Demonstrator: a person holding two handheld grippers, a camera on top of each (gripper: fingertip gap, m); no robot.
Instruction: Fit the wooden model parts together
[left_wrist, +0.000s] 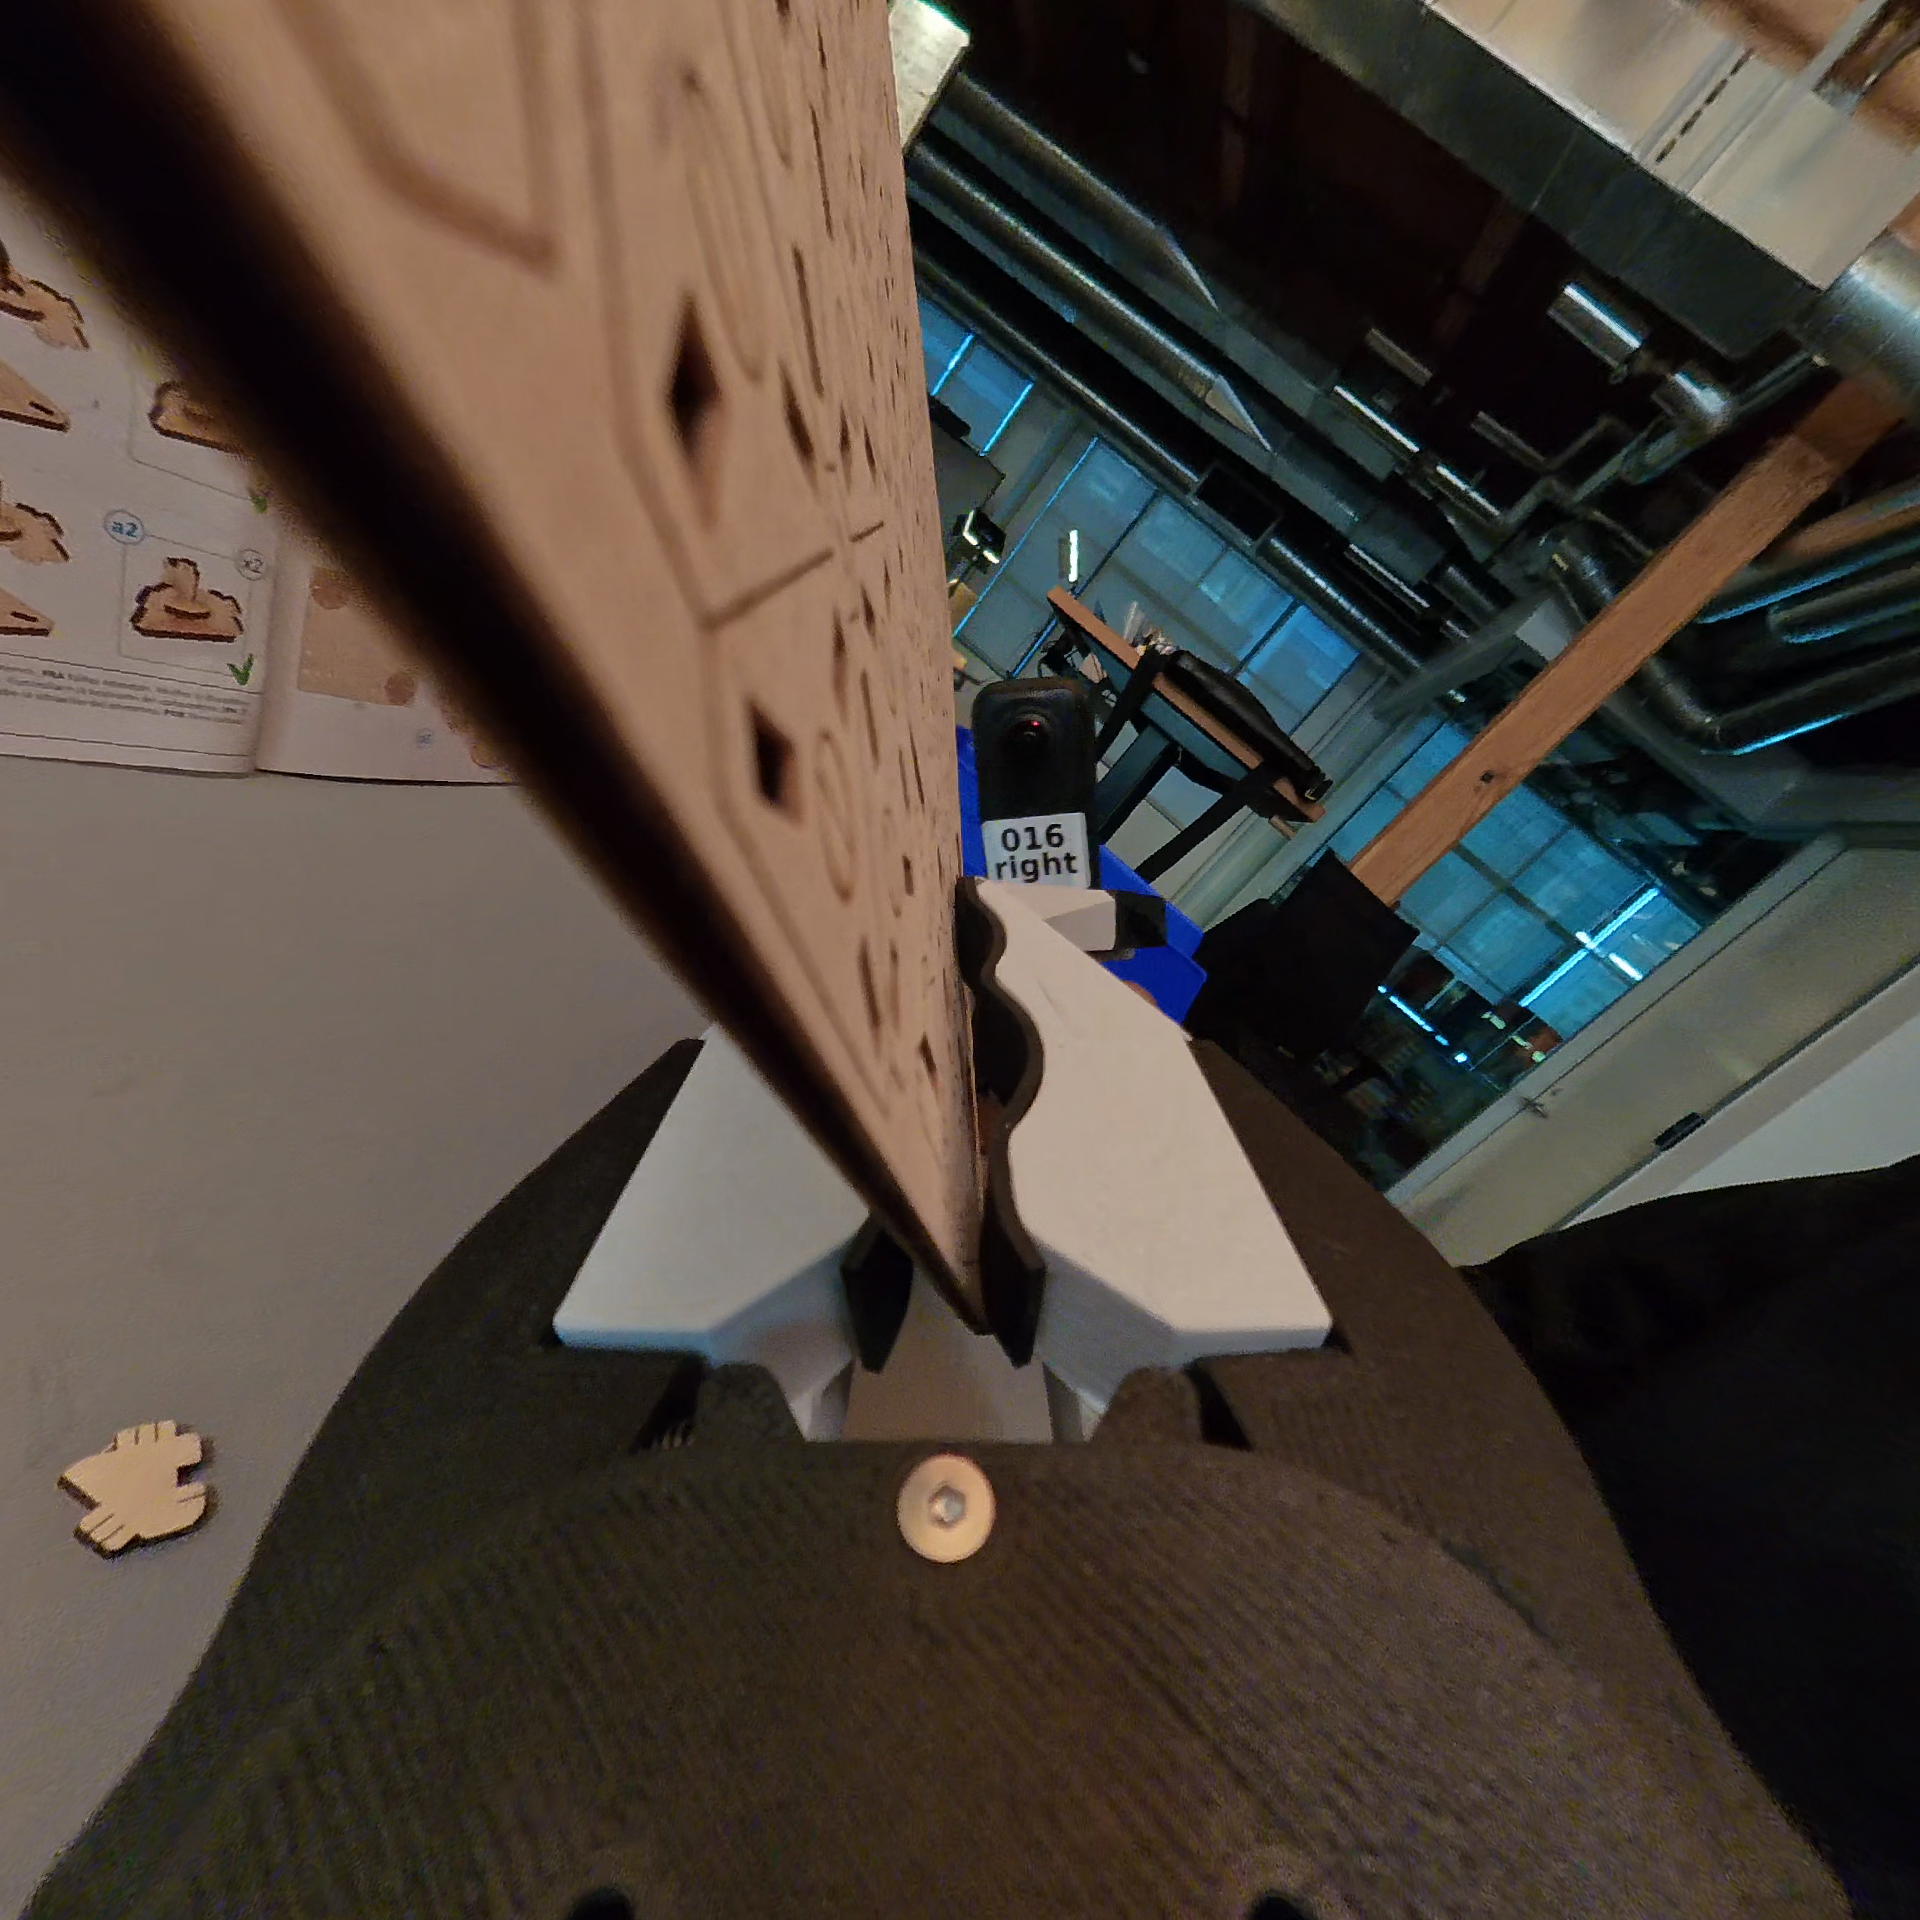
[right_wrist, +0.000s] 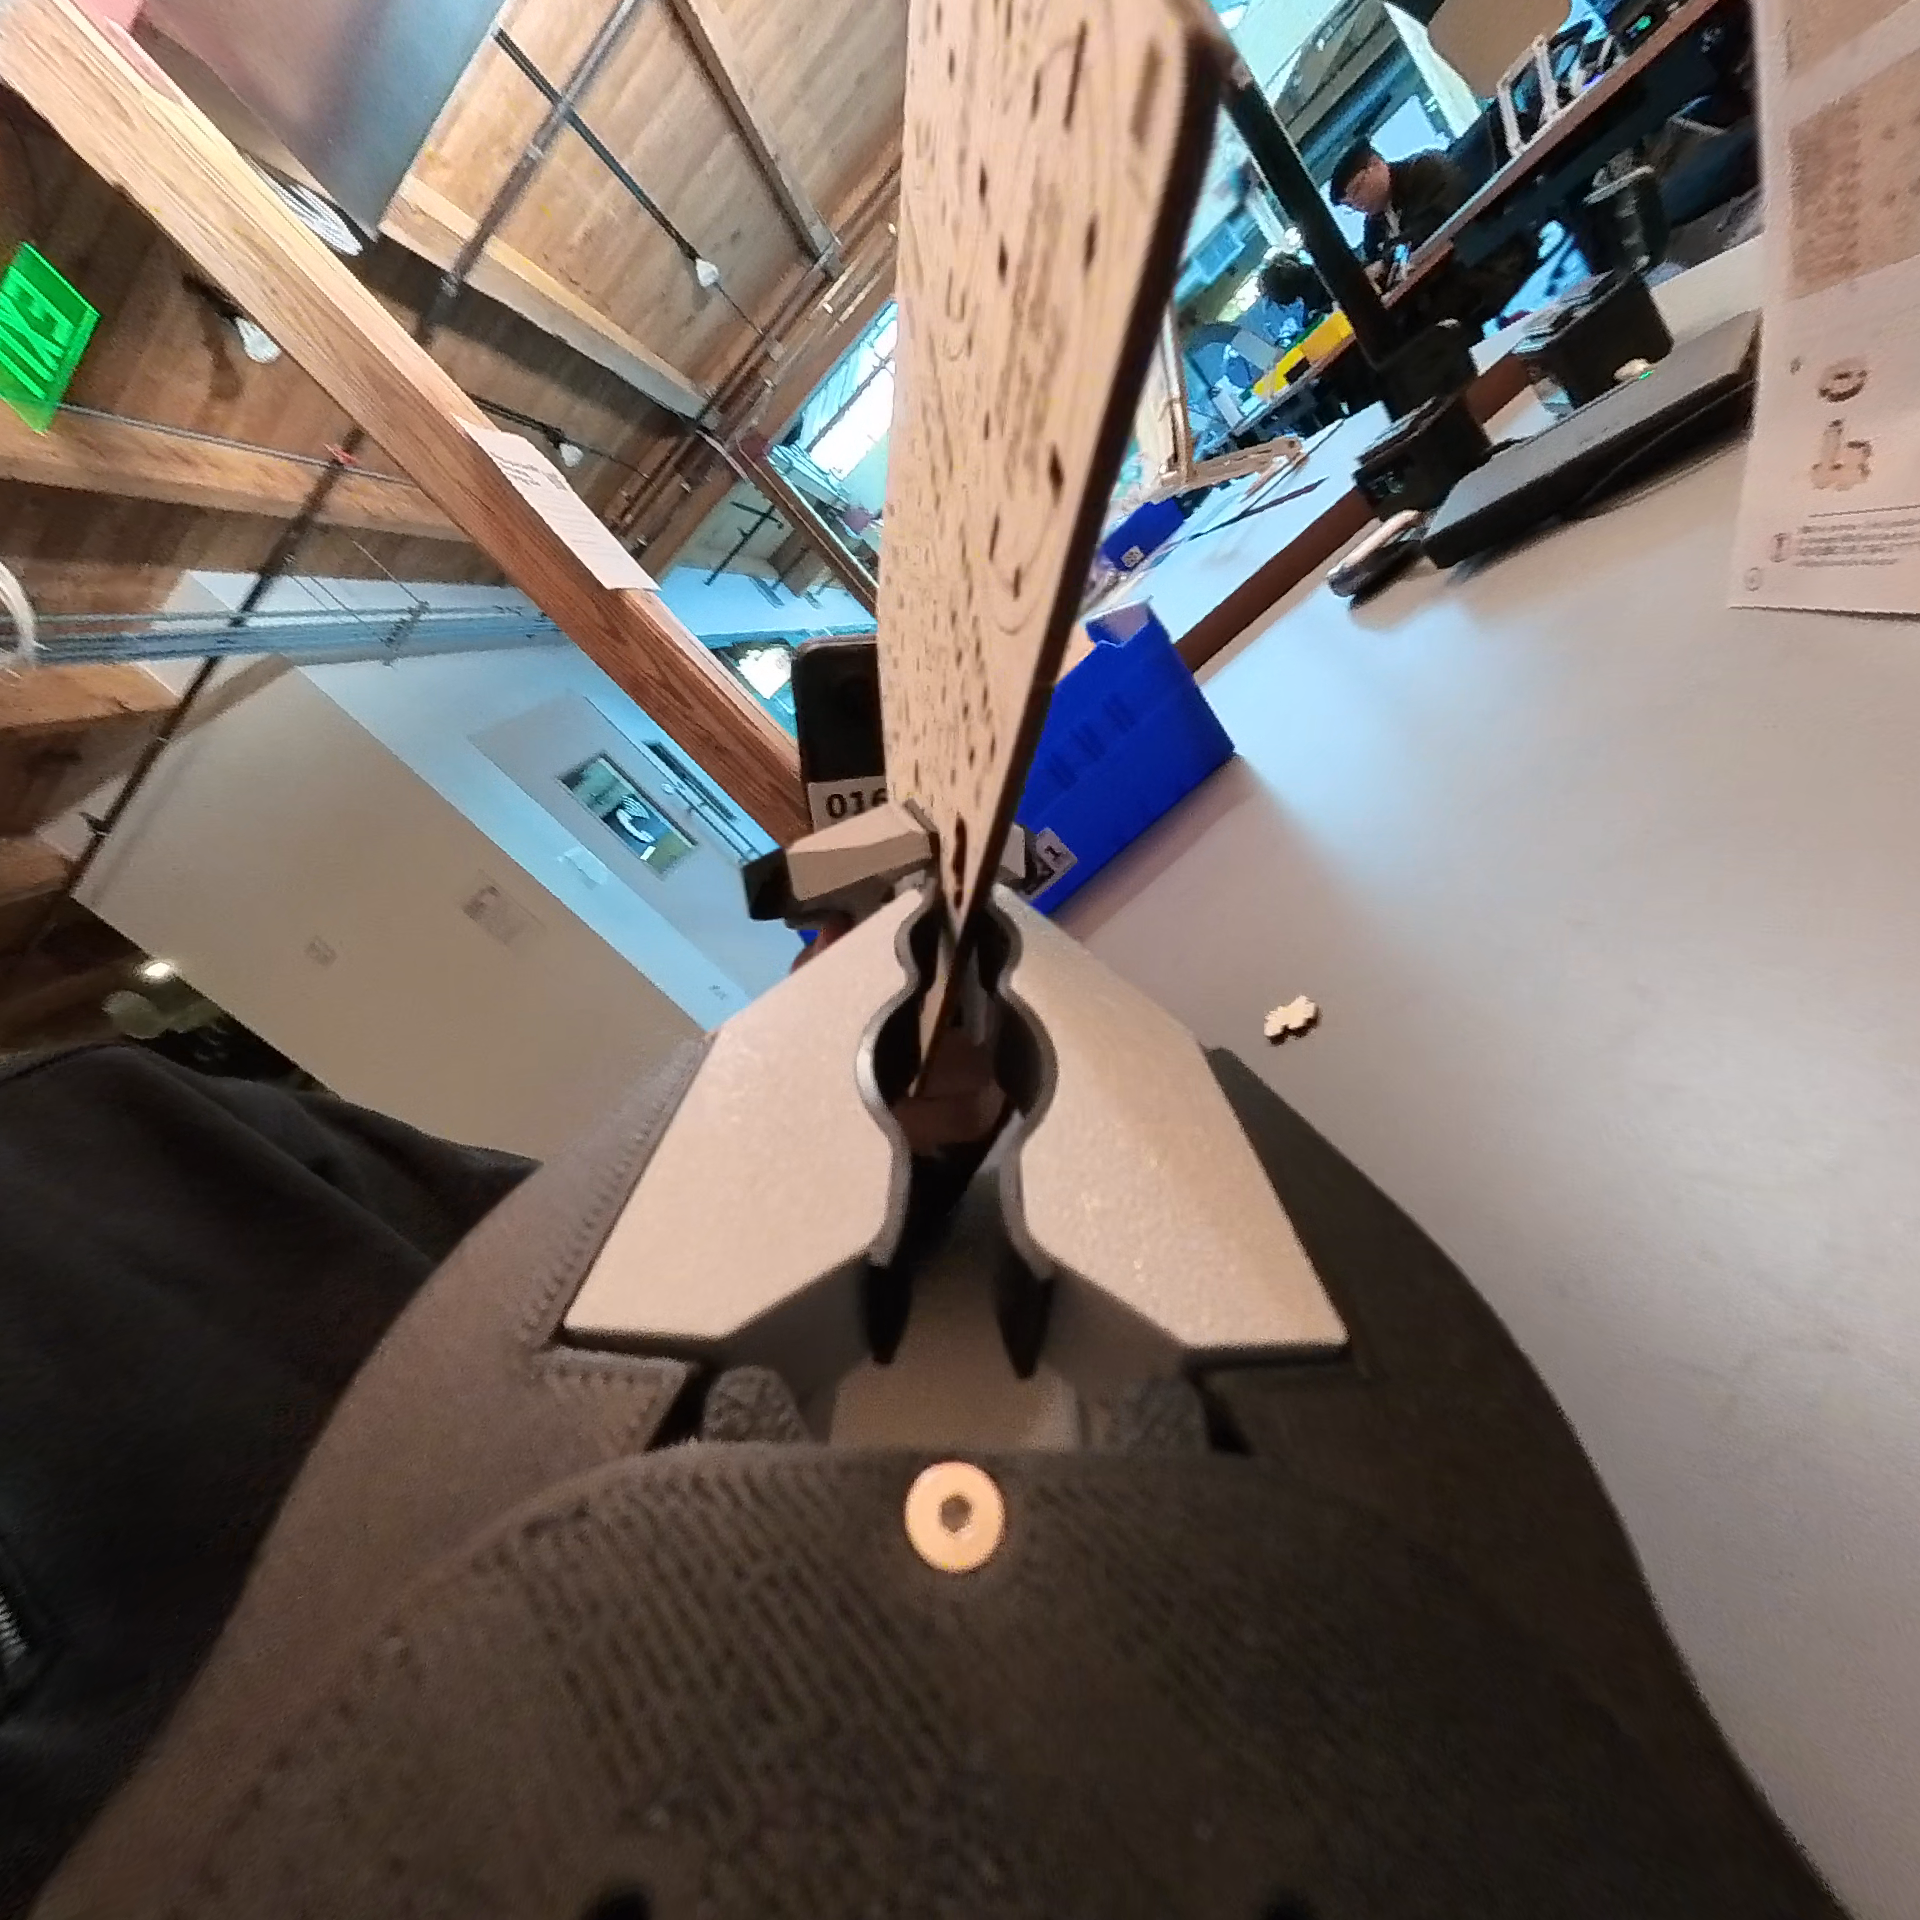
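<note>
The left gripper (left_wrist: 961, 1039) has its jaws closed on a thin laser-cut wooden sheet (left_wrist: 623, 499), the dark wavy pad (left_wrist: 1003, 1049) of one finger lying flat against the sheet's face while the other finger is mostly hidden behind the board. Gripping it by the lower edge lets the sheet stand up off the bench (left_wrist: 260, 1039) with its pre-cut shapes exposed on both faces.

The right gripper (right_wrist: 951, 956) clamps the same wooden sheet (right_wrist: 1018, 364) from the opposite side, its jaws closed on the edge so that the board rises between the fingers (right_wrist: 790, 1091). The other gripper's grey fingertip shows just beyond, pinching the sheet crosswise; two holds at an angle to each other probably keep the thin board from twisting or flexing.

Farther out, a small loose wooden piece (left_wrist: 135, 1486) lies flat on the bench, well clear of both grippers. An open instruction booklet (left_wrist: 135, 540) rests at the bench's far side, placed where its assembly drawings can be read. A blue bin (right_wrist: 1122, 748) stands behind the sheet, near the grippers, and a dark laptop-like device (right_wrist: 1579, 468) sits farther back.
</note>
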